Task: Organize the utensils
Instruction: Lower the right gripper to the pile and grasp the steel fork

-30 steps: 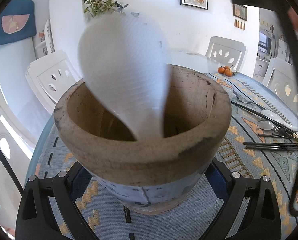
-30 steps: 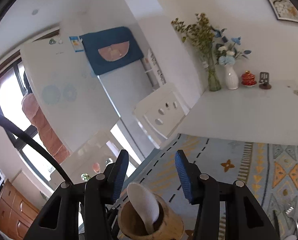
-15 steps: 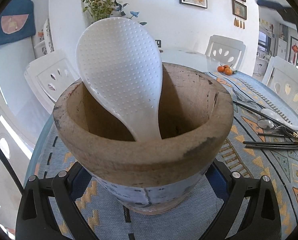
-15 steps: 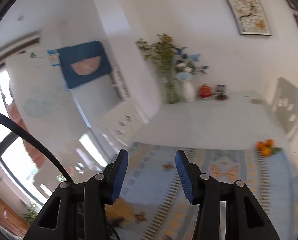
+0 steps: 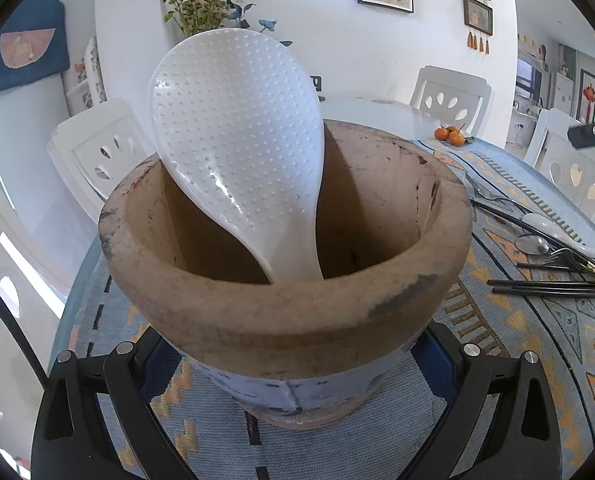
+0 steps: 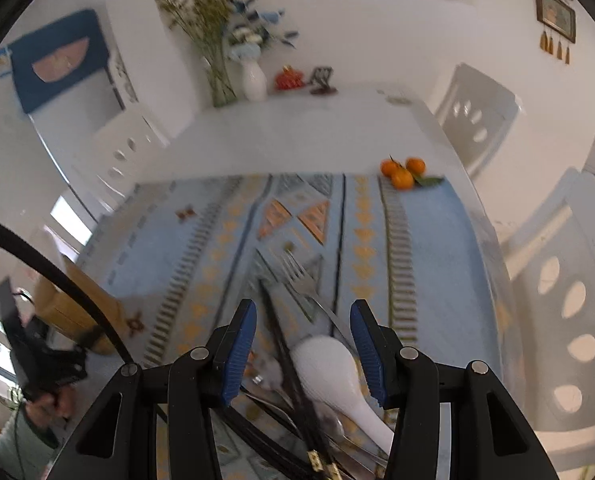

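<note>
I judge the job barely begun. One white rice paddle (image 5: 237, 152) stands in the pot (image 5: 285, 312), handle down, its dimpled blade leaning on the far rim and rising well above it. Everything else is still out on the bench (image 6: 281, 136), in a loose pile on the patterned cloth (image 6: 201, 240), well to the right of the pot.

My left claw (image 5: 293, 364) is closed on the pot's base, one blue pad against each side, holding it steady on the cloth.

My right claw (image 6: 303, 350) is about half open with nothing between the pads, poised over the pile. Directly under it lies a white spoon (image 6: 329, 368), bowl away from me, handle running back beneath the right finger. Just left of the spoon I see black chopsticks (image 6: 285, 360) with gold end caps, crossing the pile, and beyond the spoon a metal fork (image 6: 297, 276) with tines pointing towards the oranges (image 6: 401, 172). The frame is motion-blurred, so I cannot count the metal pieces underneath.

What is left, as I read it: lift each piece from the pile and stand it in the pot beside the paddle. The spoon looks like the next pick.

The pot is thick-walled, worn and tan at the rim, pale blue lower down, with plenty of room inside.
</note>
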`<state>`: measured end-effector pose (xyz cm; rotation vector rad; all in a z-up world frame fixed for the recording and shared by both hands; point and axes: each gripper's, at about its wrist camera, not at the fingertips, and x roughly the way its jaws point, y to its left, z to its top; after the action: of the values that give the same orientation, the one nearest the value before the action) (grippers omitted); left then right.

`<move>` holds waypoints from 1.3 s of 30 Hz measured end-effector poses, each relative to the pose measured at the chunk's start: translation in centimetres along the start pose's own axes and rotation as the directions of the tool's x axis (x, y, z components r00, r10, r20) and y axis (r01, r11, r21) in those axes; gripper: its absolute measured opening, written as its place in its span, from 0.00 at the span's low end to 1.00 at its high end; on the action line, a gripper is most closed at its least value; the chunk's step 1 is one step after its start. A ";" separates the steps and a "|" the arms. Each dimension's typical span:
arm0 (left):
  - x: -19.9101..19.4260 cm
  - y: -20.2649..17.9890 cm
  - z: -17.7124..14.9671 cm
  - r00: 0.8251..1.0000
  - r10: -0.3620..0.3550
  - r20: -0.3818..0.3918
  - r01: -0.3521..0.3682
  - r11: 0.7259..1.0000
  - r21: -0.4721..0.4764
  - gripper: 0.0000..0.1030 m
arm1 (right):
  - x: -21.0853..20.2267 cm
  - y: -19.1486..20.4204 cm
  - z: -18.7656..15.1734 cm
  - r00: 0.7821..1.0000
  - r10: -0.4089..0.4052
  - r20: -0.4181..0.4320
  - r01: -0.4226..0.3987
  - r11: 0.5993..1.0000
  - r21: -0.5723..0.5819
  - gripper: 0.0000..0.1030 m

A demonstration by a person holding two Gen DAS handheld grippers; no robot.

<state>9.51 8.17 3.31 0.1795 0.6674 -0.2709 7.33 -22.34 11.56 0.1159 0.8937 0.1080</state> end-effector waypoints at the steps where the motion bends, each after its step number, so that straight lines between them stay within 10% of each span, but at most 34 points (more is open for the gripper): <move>1: 0.0 0.0 0.0 1.000 0.000 -0.001 0.000 1.000 0.000 0.96 | 0.4 -0.1 -0.2 1.000 -0.006 -0.016 0.006 1.000 0.000 0.46; 15: 0.2 0.1 0.1 1.000 -0.007 -0.009 0.007 1.000 -0.002 0.96 | 4.9 3.5 -5.9 0.961 0.009 -0.275 -0.065 0.979 -0.196 0.29; 39: -0.1 0.0 0.2 1.000 -0.001 -0.002 0.001 1.000 0.001 0.96 | 8.8 5.2 -7.2 0.909 -0.108 -0.402 -0.080 0.902 -0.424 0.13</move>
<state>9.57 8.17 3.50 0.1806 0.6689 -0.2718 6.92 -15.59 1.08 -0.3451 1.2786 0.3255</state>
